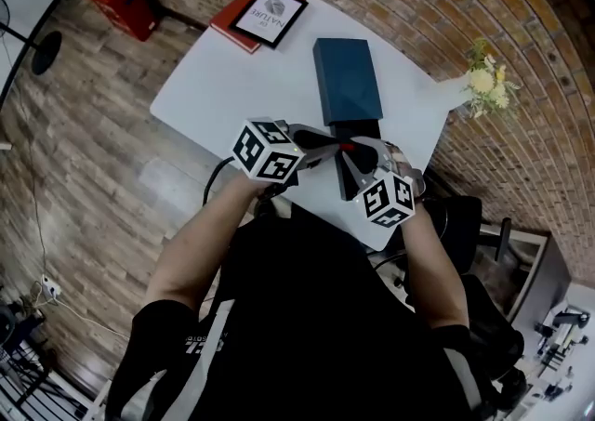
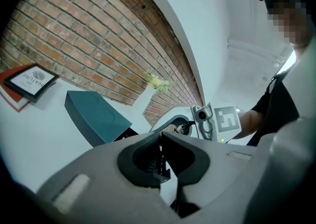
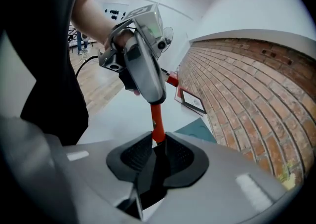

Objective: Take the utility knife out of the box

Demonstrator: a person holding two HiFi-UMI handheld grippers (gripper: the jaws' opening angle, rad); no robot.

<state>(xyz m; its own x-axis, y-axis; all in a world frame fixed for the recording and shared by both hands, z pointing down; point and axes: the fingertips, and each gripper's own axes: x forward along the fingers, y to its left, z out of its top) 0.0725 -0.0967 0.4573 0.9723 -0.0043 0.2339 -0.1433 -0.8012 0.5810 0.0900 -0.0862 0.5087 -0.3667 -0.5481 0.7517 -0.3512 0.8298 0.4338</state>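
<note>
Utility knife bridges my two hands: right gripper pinches one end, left gripper clamps the other, box just beyond.

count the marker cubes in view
2. The left marker cube sits on the left tongs, left of centre in the head view; the right marker cube sits on the right tongs, lower and to the right. None looks hidden.

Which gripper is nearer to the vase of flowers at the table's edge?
Right. The right gripper holds the utility knife on the side toward the vase of flowers; the left gripper grips its other end, farther from the vase.
</note>
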